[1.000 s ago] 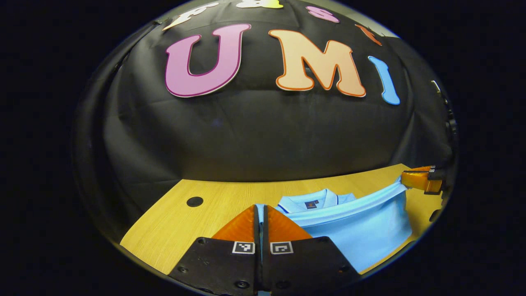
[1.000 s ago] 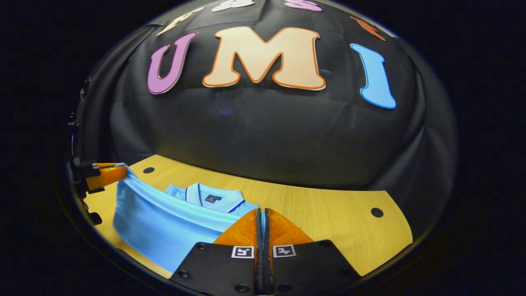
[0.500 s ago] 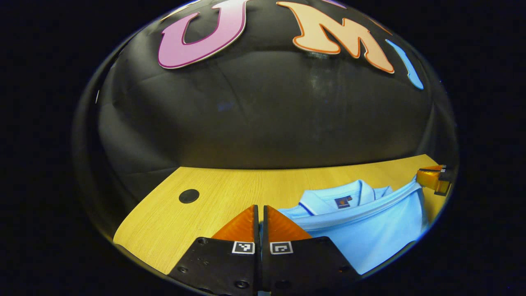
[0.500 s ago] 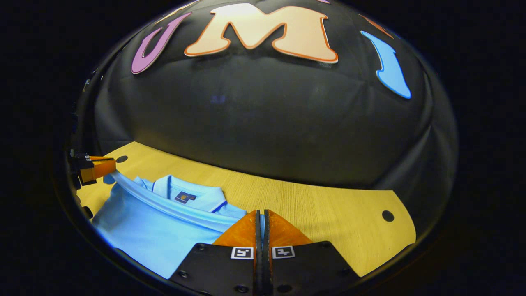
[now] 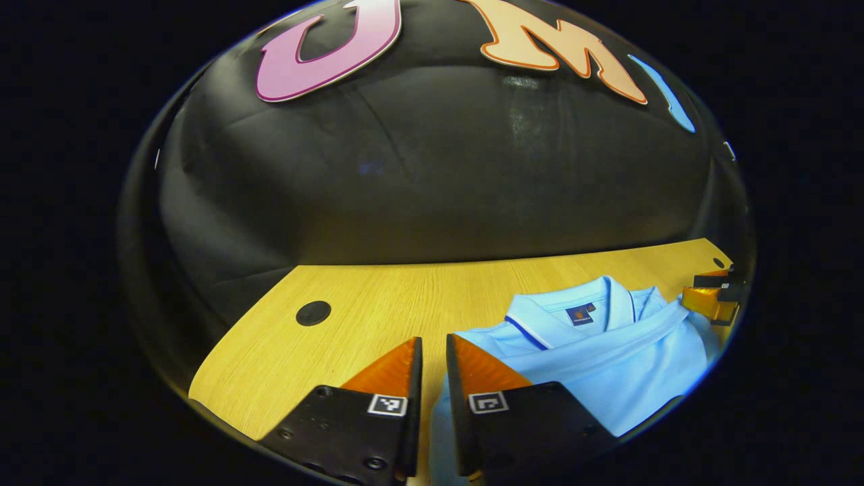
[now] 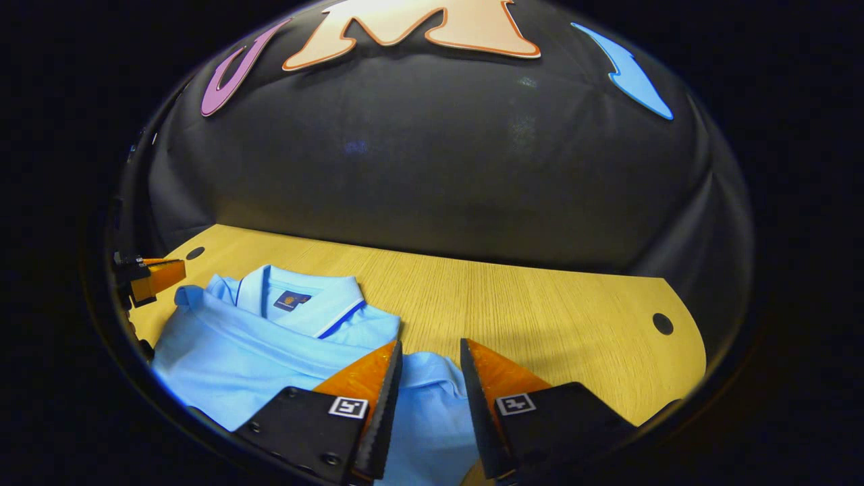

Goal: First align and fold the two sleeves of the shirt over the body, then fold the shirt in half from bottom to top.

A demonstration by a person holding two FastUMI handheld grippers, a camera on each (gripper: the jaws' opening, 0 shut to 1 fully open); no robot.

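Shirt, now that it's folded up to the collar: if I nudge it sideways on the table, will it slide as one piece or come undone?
Probably floppy: the shirt drapes in soft creases, so a nudge would likely bunch it. The folded hem lies loose below the collar, so it may slip back. The table looks smooth, so light fabric could slide.

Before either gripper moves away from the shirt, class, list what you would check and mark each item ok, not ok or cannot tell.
1. Left gripper open, hem released: ok.
2. Right gripper open, hem released: ok.
3. Shirt bottom edge folded up near the collar: ok.
4. Sleeves tucked inside the fold: cannot tell, hidden.
5. Shirt lying fully on the table: cannot tell, its near edge is cut off.
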